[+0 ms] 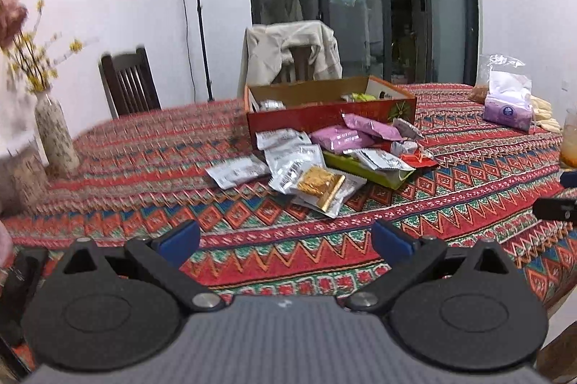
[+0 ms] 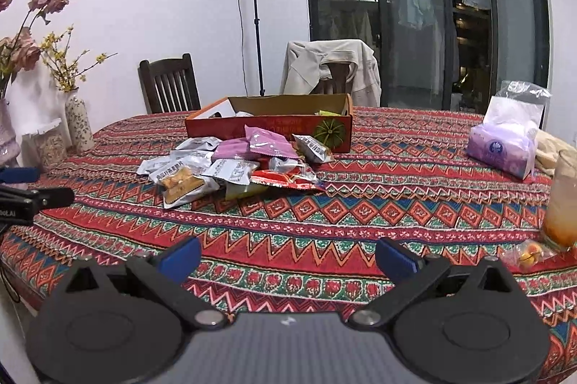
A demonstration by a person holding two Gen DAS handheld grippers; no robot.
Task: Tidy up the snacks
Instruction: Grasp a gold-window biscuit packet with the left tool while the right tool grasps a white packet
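At the bottom of each wrist view, the left tool point(image 1: 285, 239) and the right tool point(image 2: 288, 257) both stand wide with nothing between their blue pads, over the patterned cloth of the counter point(image 1: 450, 203). Well beyond them, at mid-frame, the snack packets point(image 1: 317, 160) lie in a loose heap against the near wall of the red cardboard box point(image 1: 310, 117), which holds a few packets. A tissue pack point(image 2: 501, 145) sits at right, a vase point(image 2: 77, 120) at left.

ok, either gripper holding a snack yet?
No. The left gripper and the right gripper are both open and empty, short of the snack pile.
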